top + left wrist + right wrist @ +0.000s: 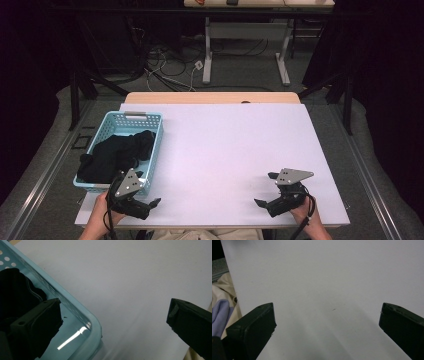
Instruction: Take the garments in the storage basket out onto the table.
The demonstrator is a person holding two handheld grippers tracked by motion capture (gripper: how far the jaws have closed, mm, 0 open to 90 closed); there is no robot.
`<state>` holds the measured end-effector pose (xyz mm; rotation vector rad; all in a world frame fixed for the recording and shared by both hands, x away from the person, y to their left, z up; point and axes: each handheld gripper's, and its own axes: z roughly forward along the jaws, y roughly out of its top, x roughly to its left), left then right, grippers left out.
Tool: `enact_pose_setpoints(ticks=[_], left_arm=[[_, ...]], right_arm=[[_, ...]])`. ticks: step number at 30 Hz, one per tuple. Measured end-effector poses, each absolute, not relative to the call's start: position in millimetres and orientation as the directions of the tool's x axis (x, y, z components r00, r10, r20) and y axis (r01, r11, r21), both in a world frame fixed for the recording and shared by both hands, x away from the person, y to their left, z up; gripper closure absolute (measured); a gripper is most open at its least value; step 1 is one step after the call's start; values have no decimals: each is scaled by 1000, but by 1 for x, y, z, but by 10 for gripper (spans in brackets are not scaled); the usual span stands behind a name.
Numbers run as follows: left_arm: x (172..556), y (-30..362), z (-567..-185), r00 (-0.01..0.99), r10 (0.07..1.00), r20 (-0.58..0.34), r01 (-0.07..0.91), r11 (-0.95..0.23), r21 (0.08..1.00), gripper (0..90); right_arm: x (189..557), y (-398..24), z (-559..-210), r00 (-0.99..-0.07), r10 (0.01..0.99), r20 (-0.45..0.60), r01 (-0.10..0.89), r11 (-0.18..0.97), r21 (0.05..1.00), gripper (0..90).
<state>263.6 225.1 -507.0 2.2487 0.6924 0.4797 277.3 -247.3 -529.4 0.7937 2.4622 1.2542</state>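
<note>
The light-blue perforated plastic basket (150,150) runs lengthwise away from the person, holding crumpled black cloth (117,152) — both tongs, left (145,192) and right (265,190), gape empty.

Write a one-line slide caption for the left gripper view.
Open left gripper straddling the blue basket corner, black cloth inside.

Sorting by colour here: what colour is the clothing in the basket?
Black. The clothing fills the light blue basket; the high view shows it best.

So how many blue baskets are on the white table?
1. The blue basket sits at the table's left edge, near the left gripper, with black cloth piled inside. Nothing on the table could hide another.
</note>
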Motion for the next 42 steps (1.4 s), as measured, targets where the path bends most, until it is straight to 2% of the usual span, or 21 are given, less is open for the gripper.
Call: enact_pose_setpoints(ticks=[42], left_arm=[[266, 263, -482, 718, 673, 179, 400, -610, 684, 1]], right_arm=[[278, -247, -530, -817, 576, 9, 356, 492, 794, 7]])
